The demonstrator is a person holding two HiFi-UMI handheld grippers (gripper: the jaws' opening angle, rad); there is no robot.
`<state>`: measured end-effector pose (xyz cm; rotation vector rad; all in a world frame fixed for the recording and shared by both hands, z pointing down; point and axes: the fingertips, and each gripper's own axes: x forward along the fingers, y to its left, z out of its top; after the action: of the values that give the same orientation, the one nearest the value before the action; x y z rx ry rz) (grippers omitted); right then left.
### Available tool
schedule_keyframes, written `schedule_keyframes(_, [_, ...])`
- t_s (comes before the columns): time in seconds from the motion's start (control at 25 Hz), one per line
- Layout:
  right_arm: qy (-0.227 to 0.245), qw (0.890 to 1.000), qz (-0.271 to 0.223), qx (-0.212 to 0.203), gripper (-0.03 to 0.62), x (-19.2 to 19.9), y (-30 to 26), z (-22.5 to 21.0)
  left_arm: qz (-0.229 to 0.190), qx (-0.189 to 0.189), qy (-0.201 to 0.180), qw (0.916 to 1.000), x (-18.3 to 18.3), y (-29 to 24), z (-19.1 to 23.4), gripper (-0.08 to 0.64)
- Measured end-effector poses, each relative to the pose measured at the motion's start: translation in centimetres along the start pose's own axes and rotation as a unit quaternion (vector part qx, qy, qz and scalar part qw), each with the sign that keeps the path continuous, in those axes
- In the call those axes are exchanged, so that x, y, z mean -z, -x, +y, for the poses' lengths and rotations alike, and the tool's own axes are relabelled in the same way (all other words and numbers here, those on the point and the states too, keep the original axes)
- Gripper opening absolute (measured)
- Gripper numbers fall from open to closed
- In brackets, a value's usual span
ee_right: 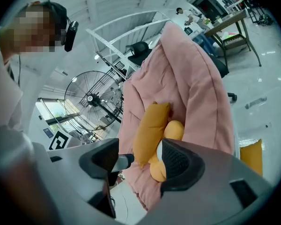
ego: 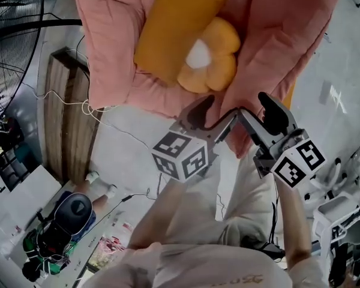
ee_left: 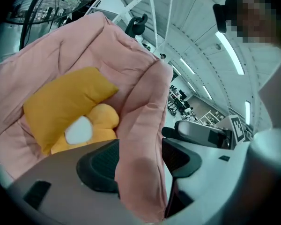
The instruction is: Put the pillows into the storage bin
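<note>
My left gripper [ee_left: 140, 161] pinches the edge of the quilt [ee_left: 131, 64], my right gripper [ee_right: 136, 161] gapes empty beside that edge, and the pillow [ee_left: 65, 104] and cushion [ee_left: 103, 118] lie in the quilt, fan [ee_right: 91, 100] beyond.

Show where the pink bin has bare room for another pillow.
The pink bin's bare lining lies left of the orange pillow and right of the flower pillow, in head view. The middle is crowded, and the left tool pinches the near rim.
</note>
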<state>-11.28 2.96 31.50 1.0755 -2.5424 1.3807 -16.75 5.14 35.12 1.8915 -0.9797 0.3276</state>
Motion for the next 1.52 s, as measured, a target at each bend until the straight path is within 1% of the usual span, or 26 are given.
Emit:
schedule_keyframes(0.2, [0.008,1.000,0.023,0.009,0.284,1.2,-3.0,-0.4,0.009,-0.024,-0.003,0.9997,0.3,-0.1,3.5,0.301])
schedule_keyframes(0.36, [0.014,0.999,0.032,0.025,0.285,1.6,-5.7,-1.2,0.020,-0.041,-0.009,0.9989,0.5,-0.4,6.6,0.307])
schedule_keyframes(0.52, [0.012,0.998,0.041,0.040,0.285,1.8,-8.9,-2.0,0.022,-0.078,-0.021,0.9965,0.1,0.1,10.8,0.310])
schedule_keyframes(0.72, [0.000,0.998,0.051,0.046,0.296,2.0,-13.8,-2.7,0.013,-0.131,-0.009,0.9912,-1.1,1.8,16.6,0.318])
schedule_keyframes(0.84, [-0.008,0.997,0.056,0.047,0.314,1.9,-16.8,-3.2,0.013,-0.161,-0.002,0.9868,-1.7,2.8,20.1,0.340])
schedule_keyframes(0.96, [-0.018,0.997,0.054,0.051,0.334,1.6,-19.5,-3.9,0.026,-0.184,-0.006,0.9826,-1.7,3.0,23.2,0.398])
schedule_keyframes(1.08, [-0.026,0.997,0.050,0.055,0.361,1.4,-21.6,-4.4,0.036,-0.200,-0.030,0.9787,-1.9,2.9,24.9,0.451])
schedule_keyframes(1.28, [-0.037,0.996,0.053,0.060,0.387,1.6,-24.3,-5.2,0.033,-0.204,-0.079,0.9751,-4.6,2.0,25.7,0.474])
schedule_keyframes(1.36, [-0.048,0.996,0.052,0.062,0.397,1.8,-25.3,-5.5,0.032,-0.209,-0.107,0.9714,-5.8,1.5,26.2,0.493])
schedule_keyframes(1.44, [-0.062,0.995,0.050,0.063,0.406,2.0,-26.1,-5.8,0.032,-0.213,-0.143,0.9659,-6.7,1.1,26.3,0.517])
schedule_keyframes(1.52, [-0.075,0.994,0.044,0.066,0.417,2.0,-26.6,-5.8,0.032,-0.210,-0.173,0.9617,-7.4,0.7,26.3,0.540])
